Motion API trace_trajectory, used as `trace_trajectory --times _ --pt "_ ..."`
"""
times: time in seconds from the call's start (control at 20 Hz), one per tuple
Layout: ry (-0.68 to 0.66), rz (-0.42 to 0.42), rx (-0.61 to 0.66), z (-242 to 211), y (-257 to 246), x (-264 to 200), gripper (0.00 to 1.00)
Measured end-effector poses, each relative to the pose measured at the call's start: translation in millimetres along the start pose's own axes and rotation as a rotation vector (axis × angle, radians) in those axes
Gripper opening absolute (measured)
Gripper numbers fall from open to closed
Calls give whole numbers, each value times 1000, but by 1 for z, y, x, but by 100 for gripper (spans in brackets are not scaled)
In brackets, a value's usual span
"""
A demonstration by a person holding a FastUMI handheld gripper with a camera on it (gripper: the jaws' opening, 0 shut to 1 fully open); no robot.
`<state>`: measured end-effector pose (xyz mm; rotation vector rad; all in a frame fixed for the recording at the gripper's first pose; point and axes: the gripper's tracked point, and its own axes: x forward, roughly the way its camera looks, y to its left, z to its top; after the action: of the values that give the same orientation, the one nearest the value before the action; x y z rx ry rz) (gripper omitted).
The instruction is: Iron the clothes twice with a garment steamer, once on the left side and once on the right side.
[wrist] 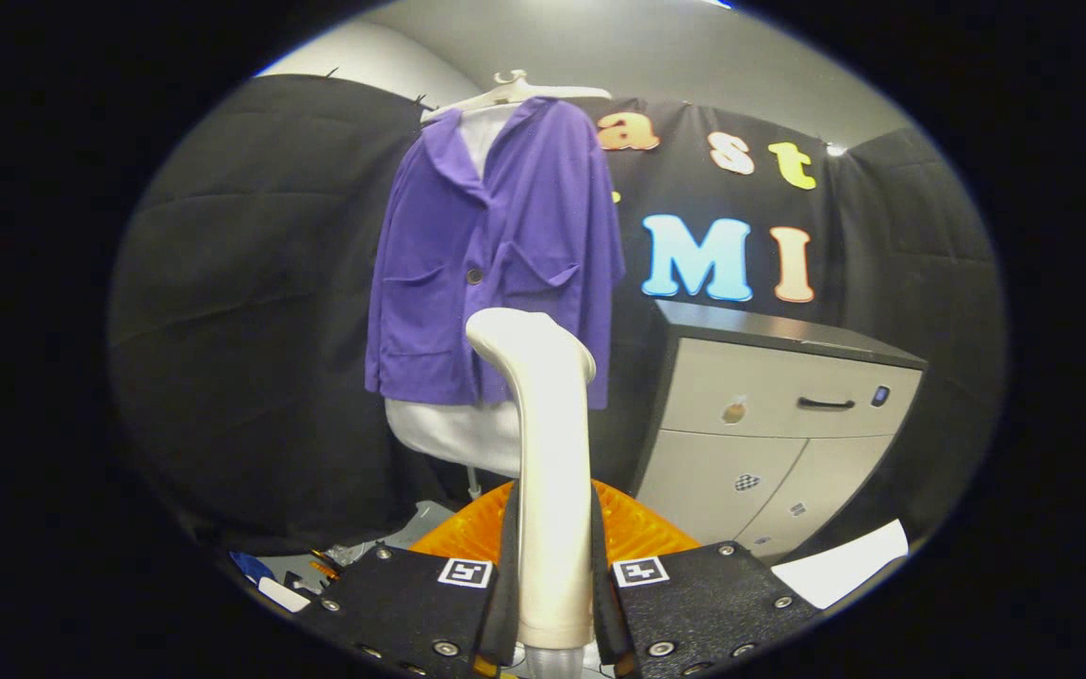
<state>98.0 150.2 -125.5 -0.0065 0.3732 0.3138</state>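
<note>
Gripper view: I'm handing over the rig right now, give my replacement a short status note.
Gripper: shut on the cream plastic garment steamer, both fingers pressing its handle, held upright.
Purple short-sleeved jacket: hangs on a white hanger over a white dress form, beyond the steamer's head and apart from it, against the black booth wall.
Grey drawer cabinet stands beside the jacket.
Done: steamer picked up.
Left: by this view, the pass down the left side, then the right.

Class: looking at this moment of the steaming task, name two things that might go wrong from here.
1. The hand-held gripper clamps the steamer only low on its handle, so the head may tilt or slip.
2. The purple jacket hangs loose on a hanger; pressing may swing it aside.
</note>
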Motion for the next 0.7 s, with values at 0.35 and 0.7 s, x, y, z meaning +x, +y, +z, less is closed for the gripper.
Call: trace_trajectory --times 0.35,0.7 --pt "-89 -47 69 27 -73 -74 32" --pt "-180 -114 90 48 -122 -127 32"
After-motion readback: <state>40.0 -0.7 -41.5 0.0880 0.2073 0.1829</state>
